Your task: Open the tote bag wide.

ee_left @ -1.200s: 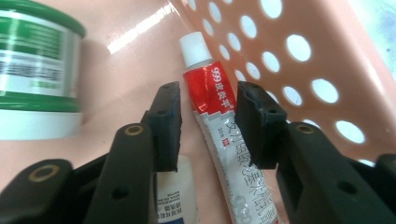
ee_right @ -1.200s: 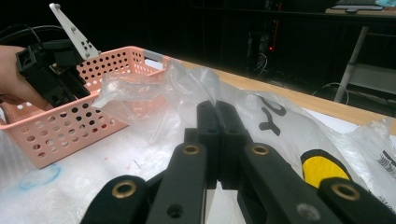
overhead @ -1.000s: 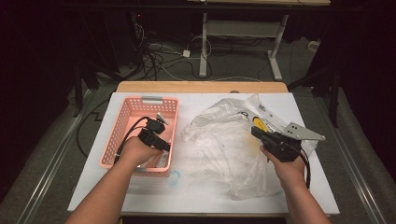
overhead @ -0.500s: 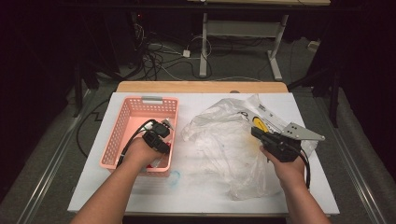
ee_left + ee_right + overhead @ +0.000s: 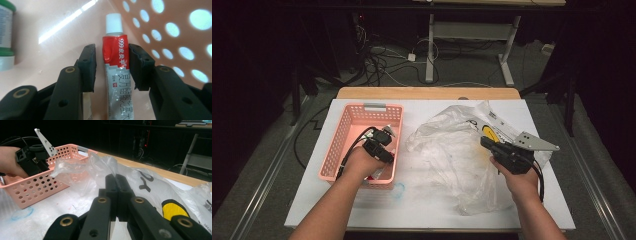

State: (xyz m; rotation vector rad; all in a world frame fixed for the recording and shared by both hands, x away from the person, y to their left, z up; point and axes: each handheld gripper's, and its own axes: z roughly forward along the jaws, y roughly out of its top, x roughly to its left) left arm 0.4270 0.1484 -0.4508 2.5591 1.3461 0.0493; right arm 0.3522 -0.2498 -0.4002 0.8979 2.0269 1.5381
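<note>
Lowering your left gripper (image 5: pixel 112 68) into the pink basket (image 5: pixel 343 145), you have the red-and-white ointment tube (image 5: pixel 117 72) lying between its jaws on the basket floor. Those jaws have just been opening, with a gap beside one pad, so the drop-off looks finished. Your right gripper (image 5: pixel 116 185) is pressed together, seemingly pinching the clear plastic bag (image 5: pixel 452 150). What remains in that bag is hard to tell.

Basket crowded; table's near edge open.
Pink basket (image 5: pixel 343 145) walls hem the left gripper (image 5: pixel 111 66); tube (image 5: pixel 117 72) lies along the perforated wall. Crumpled plastic bag (image 5: pixel 457 155) covers the table's (image 5: pixel 422 207) right half, bare strip between.
</note>
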